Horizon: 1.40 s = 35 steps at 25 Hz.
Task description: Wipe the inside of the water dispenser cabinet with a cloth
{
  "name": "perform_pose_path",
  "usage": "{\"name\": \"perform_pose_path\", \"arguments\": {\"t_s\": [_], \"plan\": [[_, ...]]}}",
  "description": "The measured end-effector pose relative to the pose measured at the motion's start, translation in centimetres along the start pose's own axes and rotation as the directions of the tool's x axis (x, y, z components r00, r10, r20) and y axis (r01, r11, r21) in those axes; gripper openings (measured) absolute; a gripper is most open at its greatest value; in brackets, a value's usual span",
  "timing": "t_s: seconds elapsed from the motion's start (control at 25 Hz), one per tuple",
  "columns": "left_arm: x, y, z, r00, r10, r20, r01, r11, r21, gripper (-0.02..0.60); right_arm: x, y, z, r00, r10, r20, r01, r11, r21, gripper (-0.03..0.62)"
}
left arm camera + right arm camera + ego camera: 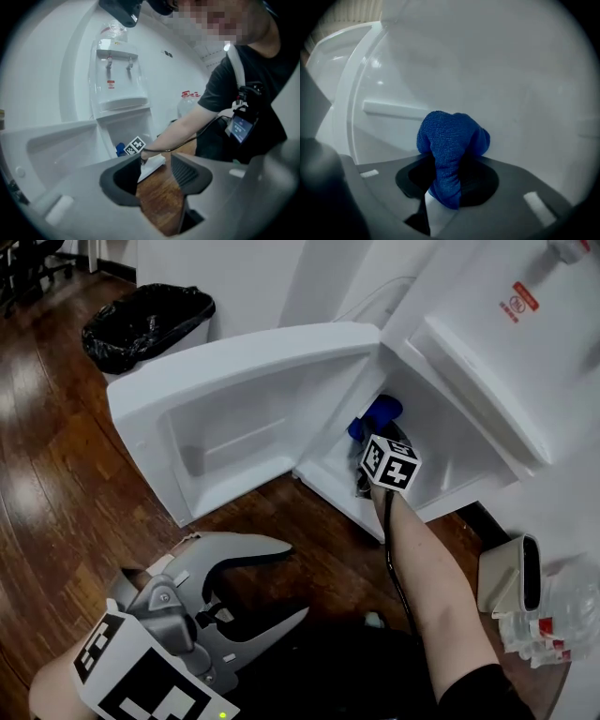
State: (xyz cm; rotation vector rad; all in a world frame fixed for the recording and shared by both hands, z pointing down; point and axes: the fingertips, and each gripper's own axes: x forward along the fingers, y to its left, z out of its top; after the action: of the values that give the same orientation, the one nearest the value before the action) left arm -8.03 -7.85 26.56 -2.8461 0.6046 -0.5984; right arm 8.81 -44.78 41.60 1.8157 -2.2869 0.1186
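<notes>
The white water dispenser [487,352] stands with its lower cabinet [459,460] open and the door [253,418] swung out to the left. My right gripper [368,440] reaches into the cabinet, shut on a bunched blue cloth [378,414]. In the right gripper view the cloth [451,143] bulges out of the right gripper [449,180] against the white inner wall [511,84]. My left gripper [281,582] hangs low over the floor, away from the cabinet. In its own view the left gripper [157,176] is open, with only wood floor between the jaws.
A bin lined with a black bag [150,320] stands behind the open door. Dark wood floor [56,484] lies to the left. A beige device [511,573] and clear plastic packs [558,615] sit at the right. The person [243,93] crouches beside the dispenser.
</notes>
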Motion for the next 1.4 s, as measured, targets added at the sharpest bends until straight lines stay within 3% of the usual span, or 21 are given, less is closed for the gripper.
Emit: {"name": "perform_pose_path", "arguments": {"t_s": [0.16,0.4,0.48,0.6,0.76,0.84,0.92,1.08,1.16,1.2,1.32,1.4], "plan": [[-0.2,0.1,-0.1,1.000,-0.003,0.013,0.003,1.000,0.003,0.201,-0.7,2.2,-0.7,0.986,0.169,-0.009,-0.167,0.981,0.098,0.123],[-0.2,0.6,0.4,0.999,0.010,0.047,-0.010,1.000,-0.006,0.201,-6.0,8.1,-2.6,0.931,0.362,-0.052,-0.357,0.931,0.080,0.123],[-0.4,0.9,0.4,0.997,0.042,0.062,-0.040,0.999,-0.036,0.201,-8.6,10.7,-2.9,0.897,0.437,-0.061,-0.431,0.898,0.090,0.123],[-0.7,1.5,0.2,0.992,0.088,0.085,-0.075,0.987,-0.143,0.201,-13.0,14.2,-1.6,0.825,0.560,-0.072,-0.554,0.827,0.093,0.123],[-1.3,2.3,0.5,0.983,0.099,0.153,-0.051,0.956,-0.289,0.202,-19.6,16.9,2.6,0.735,0.676,-0.046,-0.669,0.735,0.114,0.123],[-1.7,2.8,0.7,0.978,0.096,0.185,-0.024,0.934,-0.358,0.202,-23.2,18.1,5.1,0.682,0.731,-0.021,-0.722,0.677,0.141,0.123],[-1.8,2.9,0.9,0.975,0.074,0.211,0.018,0.915,-0.404,0.273,-26.8,19.2,7.7,0.607,0.795,0.012,-0.788,0.599,0.144,0.123],[-1.6,1.4,2.4,0.958,-0.016,0.286,0.132,0.910,-0.392,0.461,-34.3,21.5,11.7,0.380,0.921,0.089,-0.925,0.378,0.037,0.124],[-1.4,-0.2,3.5,0.942,-0.081,0.326,0.204,0.909,-0.363,0.509,-37.0,22.2,12.1,0.277,0.954,0.112,-0.960,0.281,-0.018,0.124],[-1.3,-1.2,4.0,0.932,-0.123,0.341,0.246,0.906,-0.345,0.511,-37.9,22.6,12.0,0.240,0.964,0.115,-0.969,0.246,-0.038,0.124],[-1.2,-4.1,4.7,0.897,-0.258,0.359,0.367,0.888,-0.278,0.484,-39.4,23.3,11.3,0.174,0.980,0.093,-0.979,0.183,-0.093,0.124],[-1.1,-4.8,4.4,0.890,-0.289,0.352,0.391,0.882,-0.263,0.366,-39.8,23.4,11.1,0.152,0.985,0.084,-0.982,0.160,-0.101,0.124]]}}
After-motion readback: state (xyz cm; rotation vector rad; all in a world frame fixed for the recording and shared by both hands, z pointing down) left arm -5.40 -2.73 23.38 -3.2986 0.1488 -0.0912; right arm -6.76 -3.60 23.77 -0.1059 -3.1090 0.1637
